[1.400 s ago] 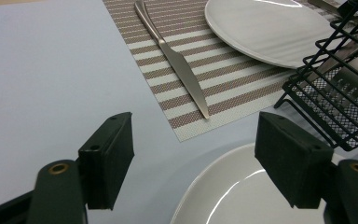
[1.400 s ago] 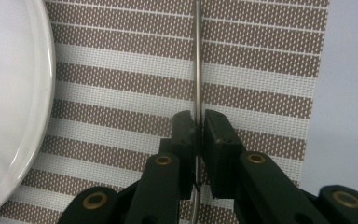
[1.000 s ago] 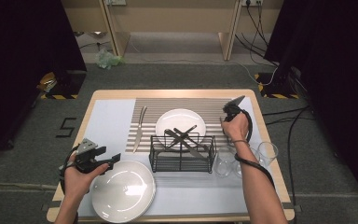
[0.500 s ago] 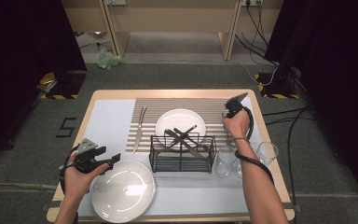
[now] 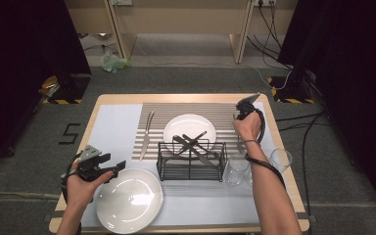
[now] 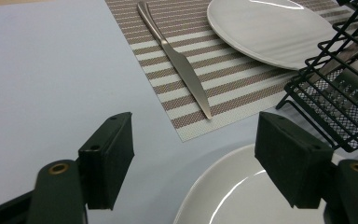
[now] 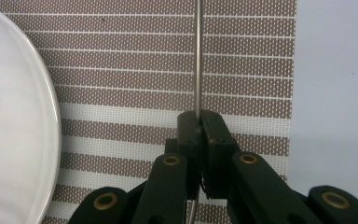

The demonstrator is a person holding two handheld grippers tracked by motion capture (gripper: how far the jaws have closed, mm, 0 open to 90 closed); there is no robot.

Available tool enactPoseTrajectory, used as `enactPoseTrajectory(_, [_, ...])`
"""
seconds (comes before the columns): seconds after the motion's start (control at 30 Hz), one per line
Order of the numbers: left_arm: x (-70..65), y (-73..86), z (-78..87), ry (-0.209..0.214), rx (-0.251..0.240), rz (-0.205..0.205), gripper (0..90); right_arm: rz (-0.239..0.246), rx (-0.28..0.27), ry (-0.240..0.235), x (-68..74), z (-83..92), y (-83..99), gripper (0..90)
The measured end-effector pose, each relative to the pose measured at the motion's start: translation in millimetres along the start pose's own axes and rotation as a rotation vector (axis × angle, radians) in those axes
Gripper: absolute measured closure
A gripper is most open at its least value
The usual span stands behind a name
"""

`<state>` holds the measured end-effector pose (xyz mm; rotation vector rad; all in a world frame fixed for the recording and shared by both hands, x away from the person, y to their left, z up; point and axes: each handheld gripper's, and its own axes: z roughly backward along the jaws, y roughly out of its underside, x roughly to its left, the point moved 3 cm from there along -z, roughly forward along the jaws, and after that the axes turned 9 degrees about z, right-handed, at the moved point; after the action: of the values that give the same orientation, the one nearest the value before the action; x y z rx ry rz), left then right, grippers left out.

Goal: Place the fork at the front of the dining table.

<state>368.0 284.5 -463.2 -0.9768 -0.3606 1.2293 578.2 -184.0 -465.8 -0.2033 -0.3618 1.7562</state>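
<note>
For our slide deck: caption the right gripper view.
Right gripper shut on a thin metal utensil handle above the striped placemat, beside a white plate.

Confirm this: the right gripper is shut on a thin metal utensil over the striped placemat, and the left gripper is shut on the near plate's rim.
Not quite. The left gripper is open: the left gripper view shows its jaws standing wide apart above the near plate, gripping nothing. The right gripper is indeed shut on the thin metal utensil over the striped placemat.
</note>
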Motion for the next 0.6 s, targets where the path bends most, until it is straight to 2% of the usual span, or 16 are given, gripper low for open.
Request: enactPoseTrajectory(0.6, [1.0, 0.1, 0.4, -0.004, 0.000, 0.002, 27.6, -0.001, -0.015, 0.025, -7.1, -9.5, -5.5, 87.3])
